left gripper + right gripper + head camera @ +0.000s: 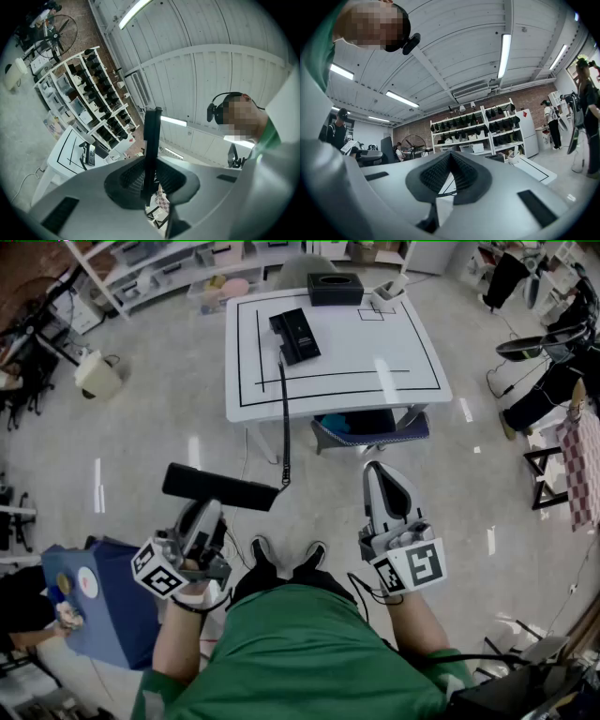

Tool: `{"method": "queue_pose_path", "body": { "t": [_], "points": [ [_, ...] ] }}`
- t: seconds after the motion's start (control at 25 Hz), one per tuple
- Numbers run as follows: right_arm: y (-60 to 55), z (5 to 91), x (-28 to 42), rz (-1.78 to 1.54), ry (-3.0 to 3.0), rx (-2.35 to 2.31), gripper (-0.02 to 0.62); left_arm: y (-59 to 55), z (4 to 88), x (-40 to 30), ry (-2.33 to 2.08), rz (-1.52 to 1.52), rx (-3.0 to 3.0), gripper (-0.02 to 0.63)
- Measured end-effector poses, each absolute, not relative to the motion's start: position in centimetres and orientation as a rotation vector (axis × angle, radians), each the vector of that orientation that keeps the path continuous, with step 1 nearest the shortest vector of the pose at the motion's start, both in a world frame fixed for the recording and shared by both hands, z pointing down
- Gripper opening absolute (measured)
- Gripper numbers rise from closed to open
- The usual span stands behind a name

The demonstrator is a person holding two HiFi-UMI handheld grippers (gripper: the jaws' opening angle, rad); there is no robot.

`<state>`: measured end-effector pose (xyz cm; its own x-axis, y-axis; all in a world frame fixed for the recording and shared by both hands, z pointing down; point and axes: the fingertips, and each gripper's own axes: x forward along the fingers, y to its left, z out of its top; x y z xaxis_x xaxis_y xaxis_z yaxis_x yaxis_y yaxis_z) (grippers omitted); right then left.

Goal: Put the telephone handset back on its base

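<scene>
While carrying the telephone handset (220, 487) clamped crosswise in the left gripper (208, 510), treat the step in hand as transport: lifted and held, not yet returned. Confirm the grip in the left gripper view: jaws closed on the handset (151, 140), with the longer part projecting to the right of the gripper. Note the cord (285, 418) running from the handset's right end forward to the base (294, 336). Locate the base well ahead of the left gripper and slightly to its right, on the white table (412, 381). Regard the right gripper (377, 474) as idle, level with the left: jaws pressed together, nothing between them.

For the next move, judge as follows:
- Step forward to the table.
- Carry the handset above the base and align its long axis with the cradle.
- Lower until seated, then release.
- Watch the cord for slack and for snagging on the table edge.

Containers, all beyond the base from both grippers:
- Black box (335, 288) at the far table edge: contents not discernible.
- Small white holder (386, 296) near the box: contents too small to tell.
- Bins on the shelving (225, 287) further off: contents unclear.
</scene>
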<state>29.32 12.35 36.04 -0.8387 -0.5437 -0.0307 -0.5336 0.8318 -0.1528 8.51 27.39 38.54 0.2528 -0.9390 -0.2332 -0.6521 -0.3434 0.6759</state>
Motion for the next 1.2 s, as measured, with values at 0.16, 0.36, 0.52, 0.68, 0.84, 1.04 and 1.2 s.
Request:
{"method": "queue_pose_path", "body": {
  "t": [0.16, 0.36, 0.52, 0.68, 0.84, 1.04, 1.2],
  "points": [
    [12.9, 35.6, 27.7, -0.193, 2.936, -0.882, 0.021, 27.7, 38.4, 6.7, -1.434, -0.874, 2.093, 0.081],
    [14.5, 34.1, 25.9, -0.167, 2.938, -0.934, 0.021, 28.4, 37.3, 4.3, -1.413, -0.860, 2.117, 0.081],
    [15.7, 32.9, 23.8, -0.124, 2.940, -0.970, 0.021, 29.0, 36.6, 1.5, -1.416, -0.855, 2.144, 0.081],
    [17.4, 32.3, 21.5, -0.096, 2.945, -1.014, 0.021, 29.9, 36.3, -1.3, -1.389, -0.857, 2.169, 0.081],
    [18.9, 31.5, 19.2, -0.095, 2.896, -1.048, 0.021, 30.1, 36.1, -3.8, -1.335, -0.881, 2.211, 0.081],
    [20.7, 31.7, 17.4, -0.106, 2.878, -1.115, 0.021, 30.3, 36.7, -5.7, -1.254, -0.882, 2.237, 0.081],
    [21.3, 31.8, 16.1, -0.102, 2.889, -1.162, 0.021, 29.8, 37.0, -7.1, -1.211, -0.890, 2.239, 0.081]
  ]
}}
